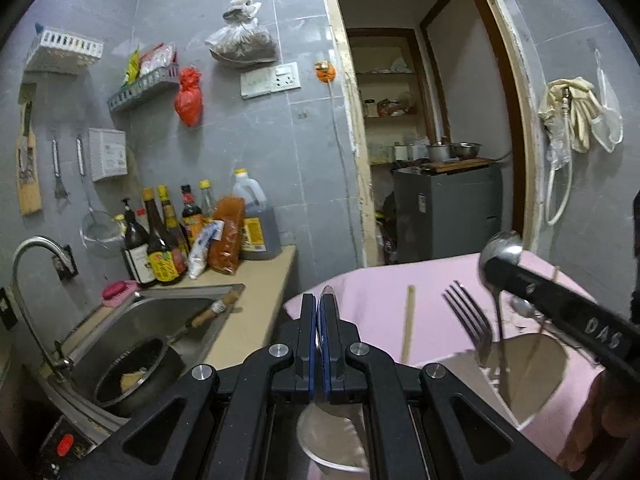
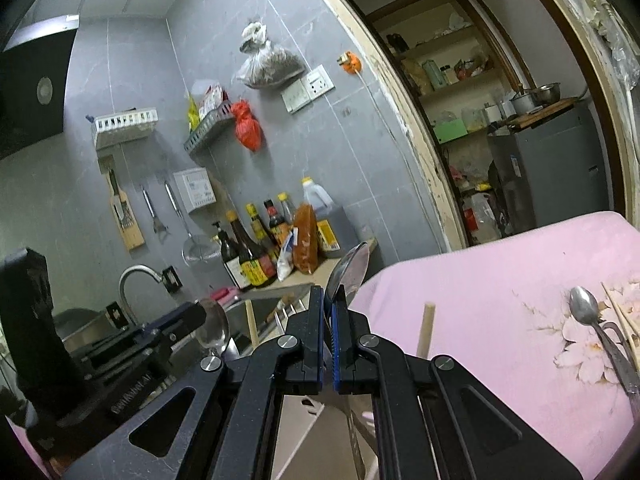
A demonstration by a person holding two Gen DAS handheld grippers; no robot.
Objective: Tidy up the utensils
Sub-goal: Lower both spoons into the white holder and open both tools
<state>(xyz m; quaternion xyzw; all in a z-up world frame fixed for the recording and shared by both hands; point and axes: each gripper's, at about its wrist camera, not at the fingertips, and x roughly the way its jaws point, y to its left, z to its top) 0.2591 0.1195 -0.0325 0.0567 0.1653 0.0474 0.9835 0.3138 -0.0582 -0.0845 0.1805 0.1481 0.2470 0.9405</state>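
Note:
My left gripper (image 1: 319,304) is shut on a metal spoon, whose bowl tip (image 1: 327,290) shows above the fingers over the pink cloth. My right gripper (image 2: 330,300) is shut on another metal spoon (image 2: 352,266), held upright; in the left wrist view that spoon (image 1: 502,250) sticks up past the right gripper's black arm. Below it a beige utensil holder (image 1: 532,376) holds a fork (image 1: 470,316) and a wooden chopstick (image 1: 408,326). A further spoon (image 2: 586,306) and chopsticks (image 2: 622,314) lie on the pink floral cloth (image 2: 500,280) at the right.
A sink (image 1: 160,320) with a faucet (image 1: 34,248) and a black pot (image 1: 136,372) lies to the left. Sauce bottles (image 1: 164,240) stand on the counter against the grey tiled wall. A doorway (image 1: 432,120) opens behind the pink table.

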